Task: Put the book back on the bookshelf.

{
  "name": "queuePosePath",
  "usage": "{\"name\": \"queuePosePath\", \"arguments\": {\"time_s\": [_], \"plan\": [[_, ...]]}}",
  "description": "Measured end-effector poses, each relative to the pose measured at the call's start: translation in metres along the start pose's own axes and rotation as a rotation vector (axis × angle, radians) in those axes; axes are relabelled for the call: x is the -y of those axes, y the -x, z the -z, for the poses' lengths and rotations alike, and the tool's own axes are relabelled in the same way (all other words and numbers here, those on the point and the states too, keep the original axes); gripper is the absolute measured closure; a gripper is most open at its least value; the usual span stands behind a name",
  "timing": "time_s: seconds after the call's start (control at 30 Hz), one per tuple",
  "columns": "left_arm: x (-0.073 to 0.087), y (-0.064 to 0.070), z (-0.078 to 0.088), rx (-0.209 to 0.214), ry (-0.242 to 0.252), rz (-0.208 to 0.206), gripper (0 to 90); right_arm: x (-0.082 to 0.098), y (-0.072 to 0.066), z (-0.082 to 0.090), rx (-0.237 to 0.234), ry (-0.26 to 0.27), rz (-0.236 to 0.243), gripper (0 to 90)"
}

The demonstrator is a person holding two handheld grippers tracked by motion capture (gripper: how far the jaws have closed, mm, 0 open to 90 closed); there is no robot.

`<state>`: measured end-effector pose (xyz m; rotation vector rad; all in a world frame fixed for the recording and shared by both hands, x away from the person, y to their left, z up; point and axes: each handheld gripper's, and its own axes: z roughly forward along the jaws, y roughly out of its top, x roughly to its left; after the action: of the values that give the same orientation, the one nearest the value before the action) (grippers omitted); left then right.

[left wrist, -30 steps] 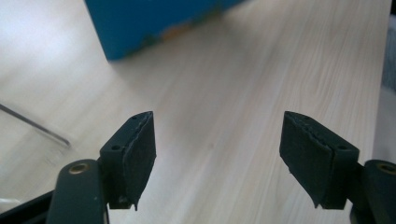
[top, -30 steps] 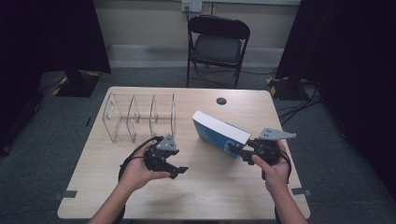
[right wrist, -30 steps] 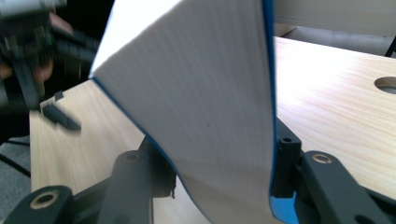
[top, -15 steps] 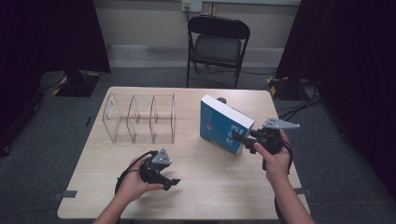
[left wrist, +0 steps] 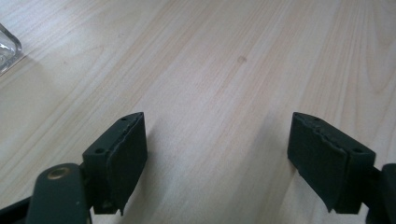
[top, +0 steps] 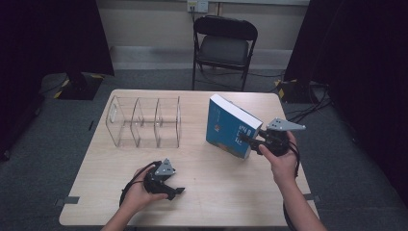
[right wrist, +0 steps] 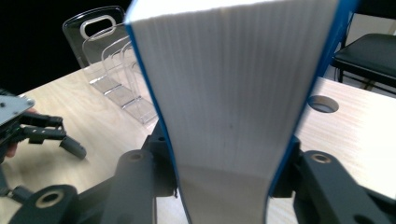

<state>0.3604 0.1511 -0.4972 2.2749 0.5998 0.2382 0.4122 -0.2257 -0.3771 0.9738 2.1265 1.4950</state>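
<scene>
The book (right wrist: 233, 93) is running off the top and bottom edges of the right gripper view, and its page block is hiding the pads of the right gripper (right wrist: 224, 186) clamping it. In the high view the print on the book's cover is staying too small to read. In the left gripper view only a corner of the rack (left wrist: 7, 49) is showing, beyond the book's left, cut by the left edge.

Book raised upright; left tool drawn back

Right tool (top: 248, 139) has stood the book (top: 230, 126) on edge, centre-right; left tool (top: 176, 191), jaws just opening and empty, has dropped to the lower left tabletop (top: 226, 192).
</scene>
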Motion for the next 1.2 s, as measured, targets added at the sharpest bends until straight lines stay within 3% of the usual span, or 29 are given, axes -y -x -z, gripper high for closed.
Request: {"name": "queuePosePath", "arguments": {"time_s": [0.2, 0.27, 0.33, 0.4, 0.73, 0.9, 1.2], "plan": [[0.004, -0.001, -0.002, 0.009, 0.035, -0.01, 15.3, 0.001, -0.004, -0.015, 0.045, -0.016, 0.035, 47.7], [0.004, -0.001, -0.002, 0.009, 0.035, -0.01, 15.2, 0.002, -0.005, -0.021, 0.021, -0.022, 0.033, 48.3], [0.004, -0.001, -0.002, 0.009, 0.035, -0.01, 15.2, 0.002, -0.007, -0.024, 0.007, -0.023, 0.039, 55.8], [0.004, -0.001, -0.002, 0.011, 0.035, -0.011, 15.3, 0.003, -0.008, -0.023, 0.014, -0.029, 0.047, 59.2], [0.004, -0.002, -0.002, 0.011, 0.035, -0.013, 15.2, 0.004, -0.011, -0.02, 0.027, -0.03, 0.015, 60.8], [0.004, -0.001, -0.002, 0.011, 0.036, -0.012, 15.1, 0.008, -0.014, -0.008, 0.002, -0.017, 0.007, 60.9], [0.003, 0.0, -0.004, 0.019, 0.028, -0.016, 11.0, 0.024, -0.032, 0.02, -0.07, 0.011, 0.015, 60.8]]}}
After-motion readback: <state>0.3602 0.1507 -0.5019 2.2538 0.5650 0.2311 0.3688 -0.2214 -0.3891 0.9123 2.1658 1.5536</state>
